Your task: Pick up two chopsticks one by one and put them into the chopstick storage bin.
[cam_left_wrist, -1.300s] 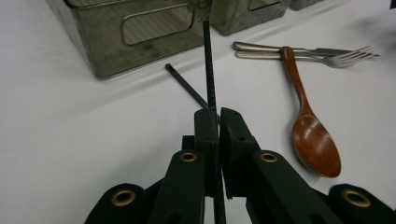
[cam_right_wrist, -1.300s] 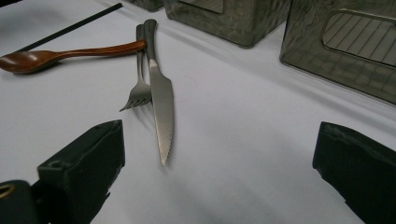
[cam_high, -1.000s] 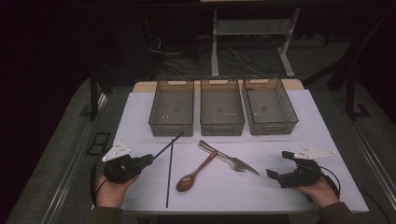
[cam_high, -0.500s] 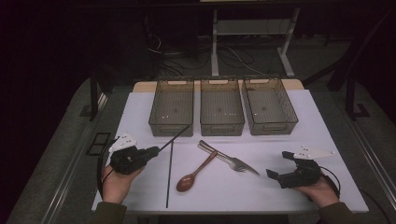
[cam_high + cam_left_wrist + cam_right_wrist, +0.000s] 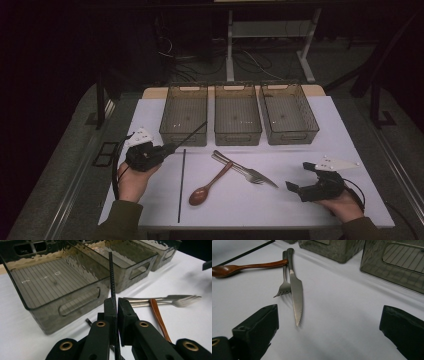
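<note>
My left gripper (image 5: 167, 149) (image 5: 117, 305) is shut on a thin black chopstick (image 5: 190, 132) (image 5: 111, 275). The stick slants up from the jaws, and its tip reaches over the front wall of the left smoked-plastic bin (image 5: 182, 138) (image 5: 75, 305). A second black chopstick (image 5: 181, 185) (image 5: 249, 251) lies flat on the white table. Beside it lie a brown wooden spoon (image 5: 207, 184) (image 5: 249, 266), a metal fork (image 5: 239, 169) (image 5: 284, 287) and a knife (image 5: 257, 176) (image 5: 295, 292). At the right, my right gripper (image 5: 299, 177) (image 5: 329, 312) rests low by the table, open, with nothing between its jaws.
A middle bin (image 5: 237, 136) and a right bin (image 5: 290, 135) stand in a row with the left one at the back of the white table top (image 5: 320, 150). All three look empty. Dark floor, cables and table legs lie beyond.
My left hand has moved forward and to the right toward the left bin, carrying the chopstick with it. The right hand has stayed where it was.
</note>
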{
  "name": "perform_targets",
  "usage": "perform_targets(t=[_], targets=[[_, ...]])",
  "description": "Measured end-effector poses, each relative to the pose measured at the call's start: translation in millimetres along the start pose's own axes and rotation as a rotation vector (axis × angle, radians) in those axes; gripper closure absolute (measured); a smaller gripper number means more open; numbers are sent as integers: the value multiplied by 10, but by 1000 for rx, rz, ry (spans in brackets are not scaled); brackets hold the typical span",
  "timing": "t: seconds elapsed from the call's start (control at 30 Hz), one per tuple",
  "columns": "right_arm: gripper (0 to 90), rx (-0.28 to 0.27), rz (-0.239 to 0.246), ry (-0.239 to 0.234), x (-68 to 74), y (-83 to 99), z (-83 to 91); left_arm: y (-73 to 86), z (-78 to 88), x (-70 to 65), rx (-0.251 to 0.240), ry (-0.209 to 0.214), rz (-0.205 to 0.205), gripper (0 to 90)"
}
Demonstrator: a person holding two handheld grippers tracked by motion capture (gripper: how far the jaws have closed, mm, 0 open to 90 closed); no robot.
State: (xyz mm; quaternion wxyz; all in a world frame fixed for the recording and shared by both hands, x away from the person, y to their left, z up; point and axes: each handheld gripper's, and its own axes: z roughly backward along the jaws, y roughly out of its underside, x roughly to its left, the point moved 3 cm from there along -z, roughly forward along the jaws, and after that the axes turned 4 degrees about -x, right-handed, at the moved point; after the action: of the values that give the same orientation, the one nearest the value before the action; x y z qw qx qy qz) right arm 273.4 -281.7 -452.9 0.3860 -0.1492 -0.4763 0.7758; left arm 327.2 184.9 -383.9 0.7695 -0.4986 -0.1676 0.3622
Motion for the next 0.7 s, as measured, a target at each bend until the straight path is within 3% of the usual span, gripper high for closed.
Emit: perform_targets(t=[0.5,0.7], targets=[[17,1,2,3,-6,5,5,-265,-294,137,-13,-25,-2,851],[17,0,3,2,-5,5,4,-355,-387,228,-32,-45,15,851]])
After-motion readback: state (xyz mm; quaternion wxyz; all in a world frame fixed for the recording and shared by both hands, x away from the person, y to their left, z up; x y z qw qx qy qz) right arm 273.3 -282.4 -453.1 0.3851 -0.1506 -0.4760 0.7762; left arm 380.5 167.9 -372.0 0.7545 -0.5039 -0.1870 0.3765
